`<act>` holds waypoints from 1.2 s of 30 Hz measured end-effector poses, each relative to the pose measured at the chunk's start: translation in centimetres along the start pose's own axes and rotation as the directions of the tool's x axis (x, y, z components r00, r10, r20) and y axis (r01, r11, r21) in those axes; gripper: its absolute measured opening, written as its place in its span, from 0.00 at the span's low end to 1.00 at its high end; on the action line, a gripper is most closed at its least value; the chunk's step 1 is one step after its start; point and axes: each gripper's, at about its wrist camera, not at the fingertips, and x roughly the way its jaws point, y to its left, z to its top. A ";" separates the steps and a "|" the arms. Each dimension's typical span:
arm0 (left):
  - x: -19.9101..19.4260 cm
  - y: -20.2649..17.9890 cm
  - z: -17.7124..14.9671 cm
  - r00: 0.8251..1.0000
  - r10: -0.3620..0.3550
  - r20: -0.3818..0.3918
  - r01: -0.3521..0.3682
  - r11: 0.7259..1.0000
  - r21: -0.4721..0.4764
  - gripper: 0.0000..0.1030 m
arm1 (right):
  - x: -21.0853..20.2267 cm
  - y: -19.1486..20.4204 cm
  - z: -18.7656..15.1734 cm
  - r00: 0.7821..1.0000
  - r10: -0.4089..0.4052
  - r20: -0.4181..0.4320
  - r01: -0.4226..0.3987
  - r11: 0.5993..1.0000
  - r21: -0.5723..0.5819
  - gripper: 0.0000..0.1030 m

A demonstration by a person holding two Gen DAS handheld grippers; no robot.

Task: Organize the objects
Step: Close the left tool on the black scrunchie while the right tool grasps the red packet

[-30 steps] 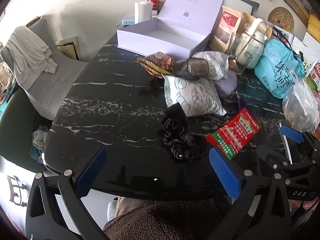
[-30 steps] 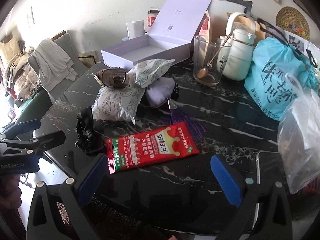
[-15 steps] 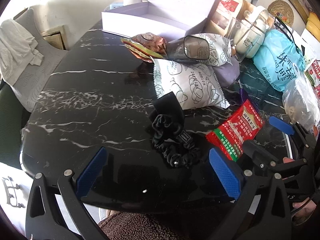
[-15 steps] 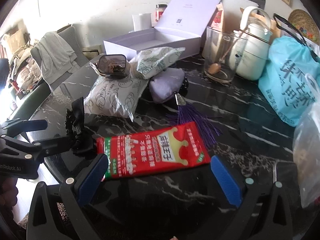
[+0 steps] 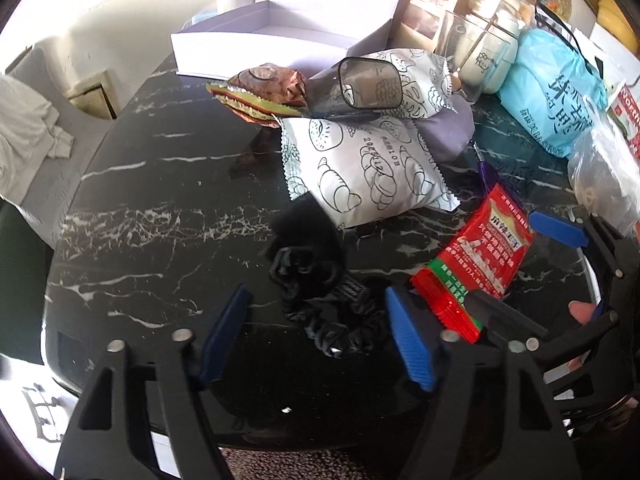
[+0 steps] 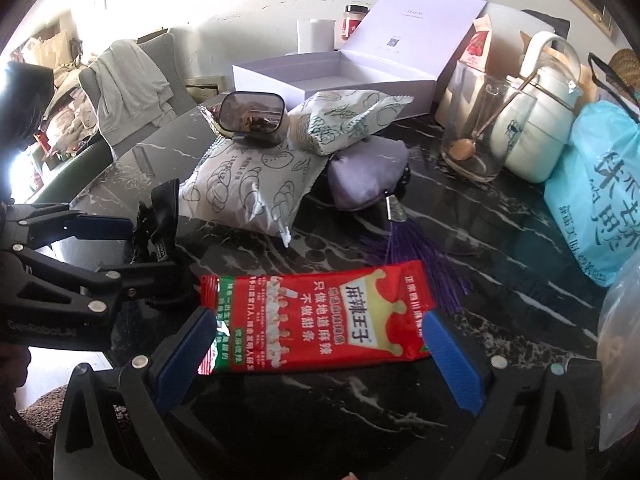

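A black scrunchie (image 5: 320, 292) lies on the black marble table (image 5: 160, 200). My left gripper (image 5: 316, 340) is open, its blue pads on either side of the scrunchie's near end. A red snack packet (image 6: 316, 316) lies flat to its right. My right gripper (image 6: 320, 360) is open, its pads flanking the packet's near edge. The packet also shows in the left wrist view (image 5: 476, 268). The left gripper shows in the right wrist view (image 6: 120, 248) around the scrunchie (image 6: 156, 224).
Behind lie white bread packets (image 5: 368, 172), a smoky clear case (image 5: 368, 84), a brown snack (image 5: 264, 92), a purple pouch (image 6: 364, 172) and an open white box (image 6: 340, 76). A glass (image 6: 480, 128), kettle (image 6: 536, 120) and blue bag (image 6: 600, 200) stand on the right.
Both grippers moved forward and down. The left one's jaws narrowed and now straddle the scrunchie. The right one now straddles the red packet.
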 end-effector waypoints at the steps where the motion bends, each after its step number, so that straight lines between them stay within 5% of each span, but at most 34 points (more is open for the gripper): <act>1: 0.0 0.0 0.0 1.000 0.003 0.003 -0.003 1.000 0.007 0.54 | 0.1 0.1 0.0 1.000 0.002 -0.002 -0.002 1.000 0.002 0.99; 12: -0.5 1.2 -0.2 1.000 -0.004 -0.010 0.004 1.000 0.015 0.33 | 0.4 -0.6 -0.7 1.000 -0.005 -0.028 0.006 0.999 0.042 0.99; 21: -0.7 1.3 -0.2 1.000 -0.011 -0.017 0.011 1.000 0.015 0.31 | -0.8 -0.8 -0.9 1.000 0.015 -0.015 -0.015 0.999 0.038 0.77; 36: -0.8 2.5 -0.2 1.000 -0.017 -0.022 0.017 1.000 0.003 0.31 | -1.5 -3.2 -1.9 0.994 0.026 -0.109 0.000 0.973 0.231 0.83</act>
